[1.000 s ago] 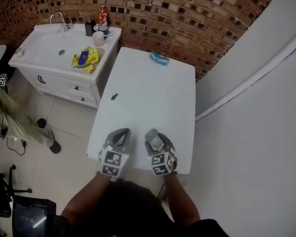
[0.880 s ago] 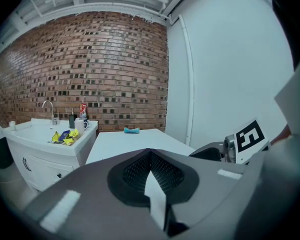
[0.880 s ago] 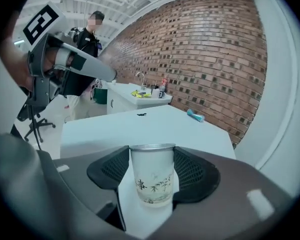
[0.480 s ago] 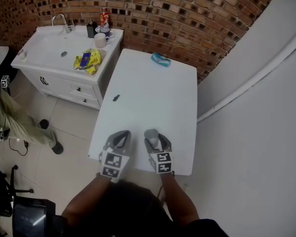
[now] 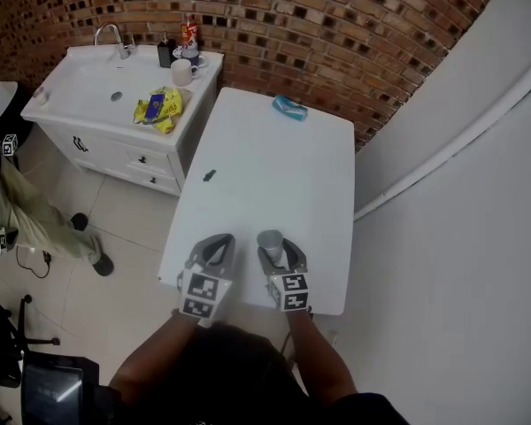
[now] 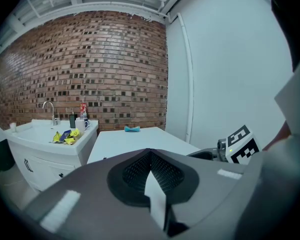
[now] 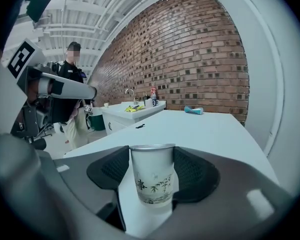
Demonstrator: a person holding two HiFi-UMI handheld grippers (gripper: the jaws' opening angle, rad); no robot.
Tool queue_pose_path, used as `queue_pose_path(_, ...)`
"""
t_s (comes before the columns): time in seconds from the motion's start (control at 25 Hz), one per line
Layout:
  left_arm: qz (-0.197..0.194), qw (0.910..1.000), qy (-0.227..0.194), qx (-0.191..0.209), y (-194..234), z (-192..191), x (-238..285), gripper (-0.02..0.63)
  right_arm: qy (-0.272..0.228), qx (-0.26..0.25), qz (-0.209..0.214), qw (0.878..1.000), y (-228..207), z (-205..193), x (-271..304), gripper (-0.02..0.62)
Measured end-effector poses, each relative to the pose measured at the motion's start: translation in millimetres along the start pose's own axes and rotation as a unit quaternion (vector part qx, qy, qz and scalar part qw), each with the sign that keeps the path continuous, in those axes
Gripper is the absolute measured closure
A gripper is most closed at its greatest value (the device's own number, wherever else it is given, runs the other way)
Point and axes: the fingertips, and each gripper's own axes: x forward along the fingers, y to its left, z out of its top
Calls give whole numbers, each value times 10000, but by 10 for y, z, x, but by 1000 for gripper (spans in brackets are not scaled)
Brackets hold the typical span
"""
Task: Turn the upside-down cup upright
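A small white cup [image 5: 269, 240] with a dark character and bamboo print stands upright, mouth up, between the jaws of my right gripper [image 5: 272, 246] near the front edge of the white table [image 5: 274, 158]. In the right gripper view the cup [image 7: 151, 173] fills the gap and both pads press its sides, its base low over the table. My left gripper [image 5: 218, 240] rests just to the left of it, shut, with nothing between its jaws. In the left gripper view the jaws [image 6: 151, 165] meet at a point.
A blue object [image 5: 288, 107] lies at the table's far end and a small dark item [image 5: 209, 175] near its left edge. A white sink cabinet [image 5: 88, 104] with yellow packets stands to the left. A person [image 7: 70, 84] stands beyond it. The wall is at the right.
My right gripper has rolled, bringing the cup from a tilted pose to upright with its mouth up. The left gripper has stayed in place.
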Motion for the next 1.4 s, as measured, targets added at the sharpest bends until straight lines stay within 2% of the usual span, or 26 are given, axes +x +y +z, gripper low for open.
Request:
queue_pose_path(0.44, -70, 10000, 31, 35, -58, -32, 15, 612, -115, 73, -38, 9999, -23, -100, -120, 301)
queue_pose_path(1.24, -203, 9997, 60, 86, -340, -37, -49, 612, 123, -140, -142, 9997, -21, -296, -330, 296)
queue_pose_path(1.4, -159, 9998, 61, 85, -341, -37, -91, 612, 161, -92, -179, 9997, -38, -320, -330, 277)
